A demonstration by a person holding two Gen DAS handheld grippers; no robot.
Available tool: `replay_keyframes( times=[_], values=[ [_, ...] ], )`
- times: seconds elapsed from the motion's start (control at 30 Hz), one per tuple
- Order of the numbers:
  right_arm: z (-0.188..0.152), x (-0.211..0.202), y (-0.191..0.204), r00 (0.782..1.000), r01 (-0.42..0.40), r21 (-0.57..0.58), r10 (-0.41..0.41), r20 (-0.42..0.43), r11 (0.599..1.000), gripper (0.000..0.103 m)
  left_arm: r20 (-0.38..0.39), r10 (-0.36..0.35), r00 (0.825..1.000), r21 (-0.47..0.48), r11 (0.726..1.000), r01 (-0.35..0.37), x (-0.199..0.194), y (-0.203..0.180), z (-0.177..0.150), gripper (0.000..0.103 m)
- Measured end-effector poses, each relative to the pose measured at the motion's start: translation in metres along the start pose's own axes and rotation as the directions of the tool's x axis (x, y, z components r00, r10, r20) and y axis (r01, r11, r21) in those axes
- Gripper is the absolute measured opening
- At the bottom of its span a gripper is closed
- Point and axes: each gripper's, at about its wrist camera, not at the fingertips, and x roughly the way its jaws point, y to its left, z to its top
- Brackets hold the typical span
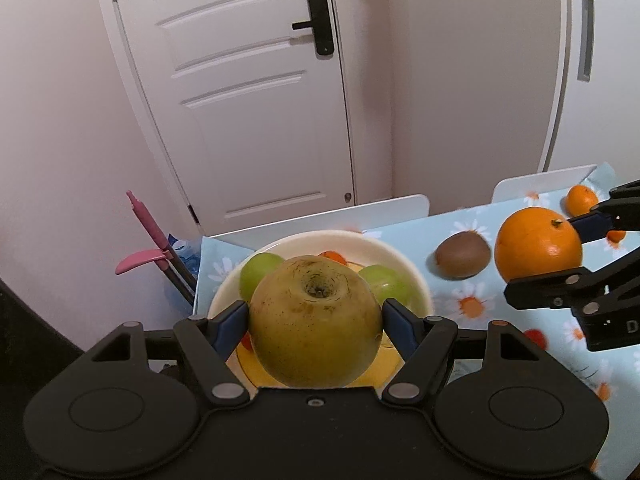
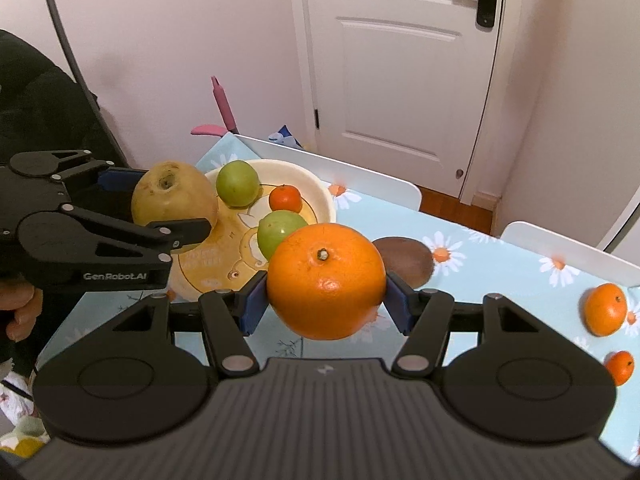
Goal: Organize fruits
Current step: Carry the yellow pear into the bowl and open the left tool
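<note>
Left wrist view: the left gripper [image 1: 316,320] is clenched on a large yellow-green pear [image 1: 316,320], the blue pads [image 1: 230,326] pressed against its two flanks, and the fruit is held in the air just ahead of the tool, above the near part of the cream bowl [image 1: 404,258]. Its calyx dimple is turned up and back towards the camera, so the stem-to-calyx axis is judged to run roughly along the tool's line, crosswise to the jaws; the body is nearly round, so no long axis is marked.

Seen from the right wrist camera, the right gripper [image 2: 326,298] is closed around a big orange [image 2: 326,286], which is carried clear of the flowered tablecloth [image 2: 500,264], with its stem scar facing up and towards the lens. The bowl lies ahead and to the left of this tool, beyond the orange.

As a judgement, the sorting is partly done. Two green fruits [image 2: 237,182] and a small mandarin [image 2: 285,198] are already lying in the bowl. The pear and the orange are lifted but not yet set down. A kiwi [image 2: 406,262] is left on the cloth just behind the orange, and two more small mandarins [image 2: 606,309] are left well off to the right of the right tool.
</note>
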Motion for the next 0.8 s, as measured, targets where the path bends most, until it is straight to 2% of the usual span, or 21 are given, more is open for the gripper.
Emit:
replay_keyframes(
  times=[0.23,0.47,0.8],
  values=[
    [0.000,0.020,0.009,0.999,0.044,0.054,-0.042,-0.030,0.998,0.076,-0.026,-0.046,0.999,0.042,0.998,0.047,0.034,0.017,-0.006,0.076],
    [-0.003,0.030,0.005,0.995,0.087,0.104,-0.082,-0.051,0.991,0.076,-0.048,-0.081,0.996,0.073,0.994,0.085,0.063,0.016,-0.009,0.076],
    [-0.001,0.035,-0.003,0.996,0.081,0.119,-0.074,-0.059,0.990,0.076,-0.071,-0.084,0.994,0.107,0.990,0.091,0.075,0.012,-0.011,0.078]
  ],
)
